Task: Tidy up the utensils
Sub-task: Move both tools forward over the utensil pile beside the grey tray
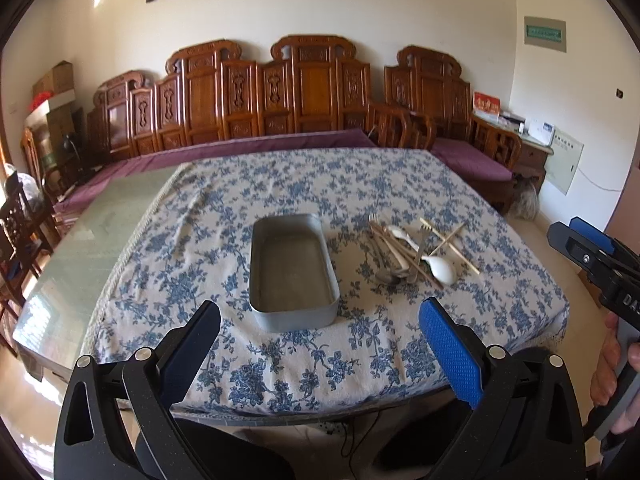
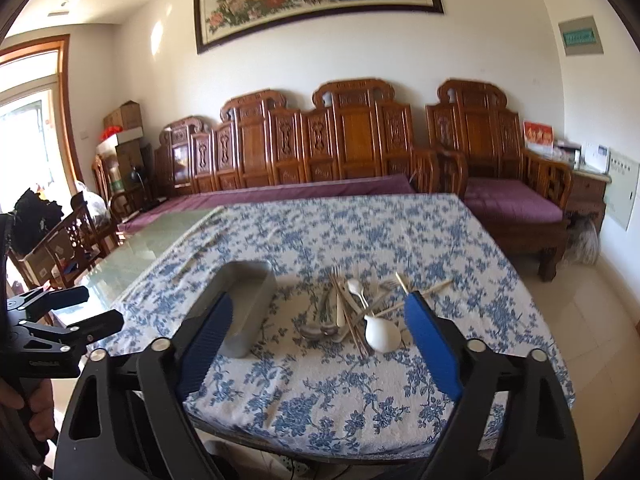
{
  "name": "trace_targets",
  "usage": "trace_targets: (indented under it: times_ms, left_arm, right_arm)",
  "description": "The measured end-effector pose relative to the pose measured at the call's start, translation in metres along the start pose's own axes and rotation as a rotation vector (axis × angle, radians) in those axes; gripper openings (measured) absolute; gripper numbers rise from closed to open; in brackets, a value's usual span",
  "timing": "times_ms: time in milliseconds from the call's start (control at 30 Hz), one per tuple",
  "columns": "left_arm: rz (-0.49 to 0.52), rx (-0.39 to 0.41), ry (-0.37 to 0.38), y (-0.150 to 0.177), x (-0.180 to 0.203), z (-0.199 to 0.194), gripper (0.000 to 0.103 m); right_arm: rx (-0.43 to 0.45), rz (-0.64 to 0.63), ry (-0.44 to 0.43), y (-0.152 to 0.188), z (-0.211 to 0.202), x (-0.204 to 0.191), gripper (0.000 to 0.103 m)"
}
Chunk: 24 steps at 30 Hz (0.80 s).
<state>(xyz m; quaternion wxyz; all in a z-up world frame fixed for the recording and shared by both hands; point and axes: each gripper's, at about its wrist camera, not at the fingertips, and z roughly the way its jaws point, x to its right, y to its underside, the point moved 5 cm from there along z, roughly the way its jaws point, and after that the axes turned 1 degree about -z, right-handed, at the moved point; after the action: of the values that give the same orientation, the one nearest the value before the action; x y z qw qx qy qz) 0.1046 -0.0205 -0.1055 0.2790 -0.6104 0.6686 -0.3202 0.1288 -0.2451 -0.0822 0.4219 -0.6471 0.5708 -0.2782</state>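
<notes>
Both the left gripper [image 1: 320, 334] and the right gripper [image 2: 318, 326] are held spread wide with nothing between the jaws, above the near edge of the floral tablecloth [image 1: 280, 368]. An empty metal tin [image 1: 292, 272] is set just left of the utensil pile [image 1: 416, 252], with bare cloth around both. A doorway [image 2: 32, 128] is shown only in the right wrist view.

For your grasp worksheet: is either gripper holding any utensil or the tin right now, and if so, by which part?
Nothing is held. The left gripper and right gripper are open short of the tin and the utensil pile.
</notes>
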Motion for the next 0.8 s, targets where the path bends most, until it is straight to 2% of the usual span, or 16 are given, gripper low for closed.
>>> trace_targets:
  times_ms: [133, 200, 300, 467, 633, 800]
  left_arm:
    - [0.018, -0.019, -0.006, -0.002, 0.001, 0.023, 0.096]
    - [0.038, -0.033, 0.013, -0.003, 0.006, 0.036, 0.096]
    - [0.076, -0.061, 0.029, -0.004, 0.014, 0.058, 0.096]
    - [0.124, -0.122, 0.047, -0.004, 0.025, 0.095, 0.096]
    - [0.144, -0.155, 0.084, -0.008, 0.039, 0.121, 0.096]
    - [0.139, -0.179, 0.119, -0.015, 0.053, 0.143, 0.085]
  right_arm:
    - [-0.041, -0.012, 0.003, 0.008, 0.03, 0.012, 0.076]
    - [-0.062, -0.012, 0.001, 0.013, 0.045, 0.018, 0.066]
    - [-0.09, -0.011, 0.015, 0.019, 0.069, 0.032, 0.058]
    - [-0.155, 0.019, 0.046, 0.031, 0.107, 0.062, 0.049]
    - [-0.215, 0.029, 0.088, 0.029, 0.144, 0.092, 0.042]
    - [-0.302, -0.003, 0.124, 0.026, 0.184, 0.127, 0.034]
